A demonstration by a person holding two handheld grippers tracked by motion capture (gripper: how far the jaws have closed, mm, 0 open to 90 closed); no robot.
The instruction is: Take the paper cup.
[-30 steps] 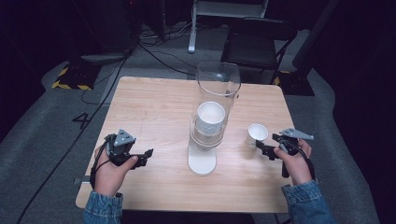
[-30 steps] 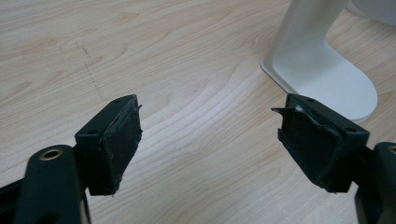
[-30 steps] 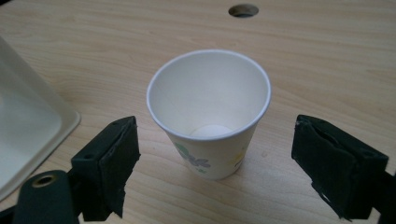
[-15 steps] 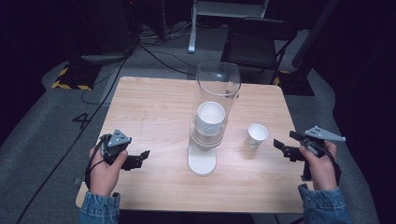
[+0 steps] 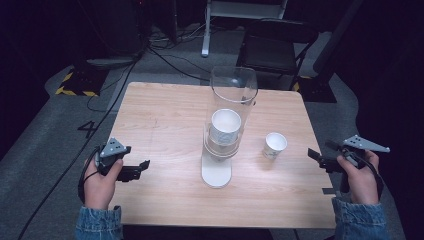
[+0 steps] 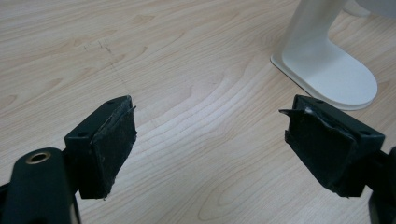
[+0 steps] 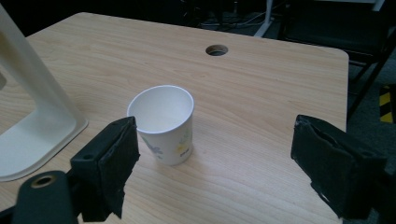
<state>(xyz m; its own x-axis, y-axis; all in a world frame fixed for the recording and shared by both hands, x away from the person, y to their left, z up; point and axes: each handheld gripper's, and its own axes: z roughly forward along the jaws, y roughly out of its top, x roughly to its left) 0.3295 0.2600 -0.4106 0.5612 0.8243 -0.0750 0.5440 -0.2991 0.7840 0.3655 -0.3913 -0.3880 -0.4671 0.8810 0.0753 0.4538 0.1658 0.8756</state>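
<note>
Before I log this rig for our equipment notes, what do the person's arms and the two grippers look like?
Both forearms wear blue denim sleeves. The left gripper and right gripper are black, each topped by a grey three-cornered plate. A black cable loops from the left one. Up close, the jaws carry worn black pads.

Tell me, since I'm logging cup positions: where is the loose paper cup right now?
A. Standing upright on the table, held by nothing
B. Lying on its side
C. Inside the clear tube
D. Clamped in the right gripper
A: the paper cup stands upright on the table, ahead of the right gripper, whose open jaws do not touch it.
</note>
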